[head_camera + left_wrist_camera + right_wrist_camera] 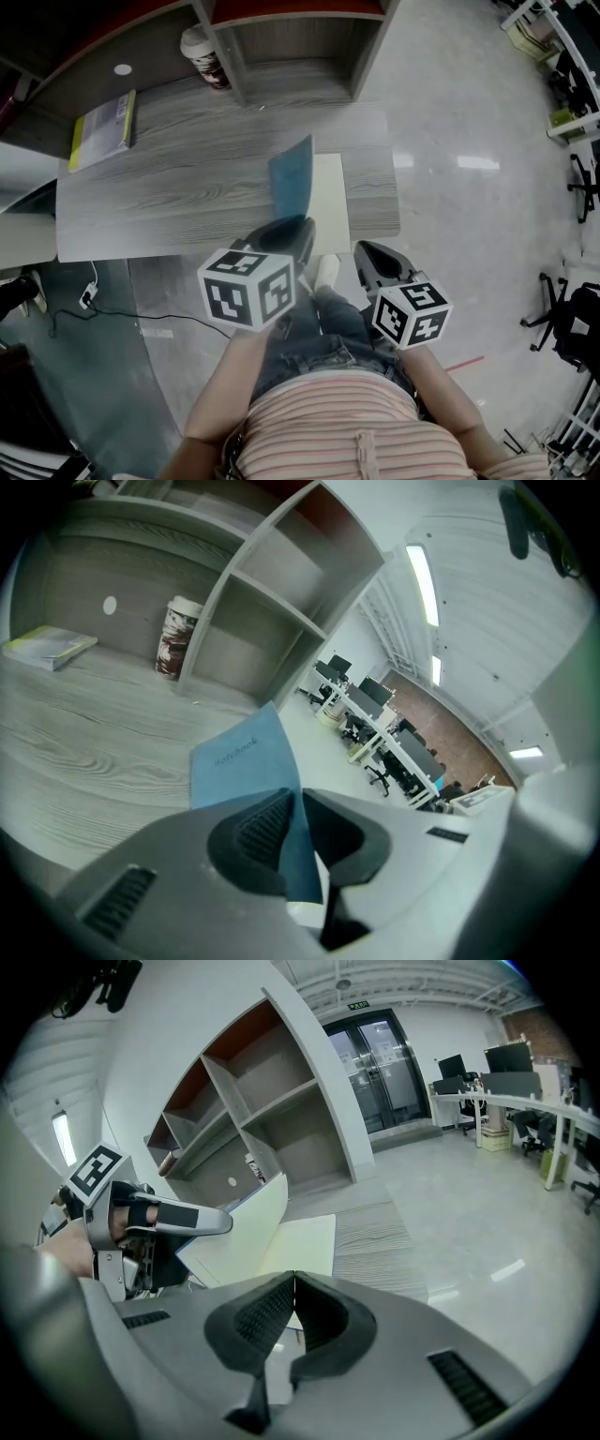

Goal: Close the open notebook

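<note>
The notebook lies at the desk's near right edge, its cream page (330, 202) flat on the desk. Its blue cover (292, 176) stands nearly upright. My left gripper (281, 234) is shut on the cover's near edge. In the left gripper view the blue cover (246, 759) runs down between the pads of the left gripper (298, 797). My right gripper (373, 257) hovers just off the desk's near edge, right of the notebook, and is shut on nothing. From the right gripper (292, 1279) I see the cream page (305, 1246) and the raised cover's inner side (251, 1215).
A yellow-green book (101, 129) lies at the far left of the grey wooden desk (187, 187). A paper cup (204, 56) stands by the shelf unit (291, 47) at the back. Cables (89, 300) trail on the floor at left; office chairs (572, 319) stand at right.
</note>
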